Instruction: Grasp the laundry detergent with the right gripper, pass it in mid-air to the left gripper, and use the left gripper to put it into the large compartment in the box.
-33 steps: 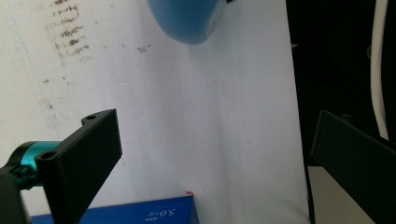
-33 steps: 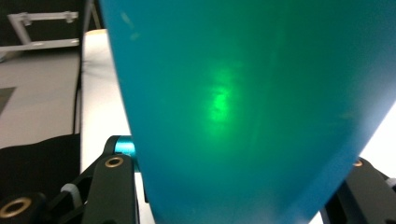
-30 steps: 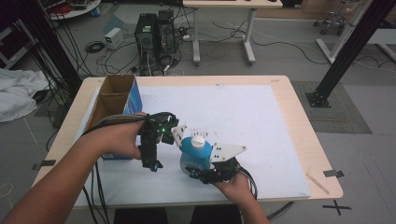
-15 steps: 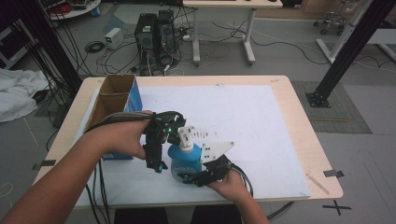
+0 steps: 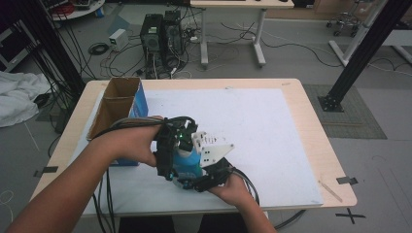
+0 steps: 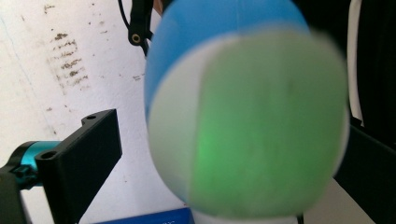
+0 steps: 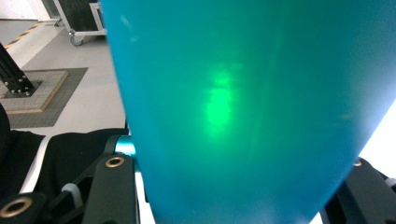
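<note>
A blue bottle (image 5: 187,164) with a white top stands upright near the table's front edge, between both hands. My right gripper (image 5: 200,180) is shut on its lower body from the near side; in the right gripper view the blue bottle wall (image 7: 233,107) spans the space between the jaws. My left gripper (image 5: 170,148) comes down from the left over the bottle's top. In the left gripper view the white cap (image 6: 247,126), lit green, sits between the jaws. A narrow gap shows between the cap and the left fingertip (image 6: 88,149).
An open cardboard box (image 5: 116,104) with a blue side stands at the left, right beside my left hand. A white mat (image 5: 272,131) covers most of the wooden table (image 5: 316,126). Cables trail from both grippers over the front edge.
The bottle and my right gripper have shifted slightly left and nearer. My left gripper has moved in over the bottle's top.
</note>
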`<control>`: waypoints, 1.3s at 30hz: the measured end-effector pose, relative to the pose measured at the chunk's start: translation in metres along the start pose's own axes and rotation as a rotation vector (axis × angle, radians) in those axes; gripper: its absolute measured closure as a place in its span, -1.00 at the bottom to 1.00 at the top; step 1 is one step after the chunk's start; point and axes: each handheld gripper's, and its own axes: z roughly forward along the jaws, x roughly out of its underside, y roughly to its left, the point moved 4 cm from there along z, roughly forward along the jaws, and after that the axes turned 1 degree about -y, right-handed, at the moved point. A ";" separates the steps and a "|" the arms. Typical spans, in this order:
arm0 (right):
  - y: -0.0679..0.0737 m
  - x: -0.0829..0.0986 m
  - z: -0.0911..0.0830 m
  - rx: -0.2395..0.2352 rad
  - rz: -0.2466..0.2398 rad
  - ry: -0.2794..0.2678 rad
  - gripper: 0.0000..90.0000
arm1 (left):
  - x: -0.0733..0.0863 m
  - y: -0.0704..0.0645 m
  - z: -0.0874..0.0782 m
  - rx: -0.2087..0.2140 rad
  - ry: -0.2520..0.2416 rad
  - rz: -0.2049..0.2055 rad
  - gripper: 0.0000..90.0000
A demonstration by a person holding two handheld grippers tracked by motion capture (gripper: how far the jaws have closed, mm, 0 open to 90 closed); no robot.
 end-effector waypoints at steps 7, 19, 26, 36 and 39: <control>-0.002 -0.001 0.006 0.000 0.003 -0.002 -0.02 | 0.000 0.003 0.003 -0.015 0.013 -0.013 -0.96; -0.002 -0.003 0.010 0.002 0.018 -0.010 -0.02 | -0.002 0.002 0.007 -0.002 0.038 -0.007 -0.81; -0.002 -0.003 0.011 -0.002 0.011 -0.010 -0.02 | -0.001 0.003 0.009 -0.010 0.049 -0.003 -0.74; -0.002 -0.003 0.011 -0.007 0.024 -0.009 -0.02 | -0.002 0.002 0.007 -0.012 0.051 0.006 -0.65; -0.002 -0.003 0.011 -0.006 0.023 -0.011 -0.02 | -0.003 0.001 0.008 -0.013 0.054 0.012 -0.62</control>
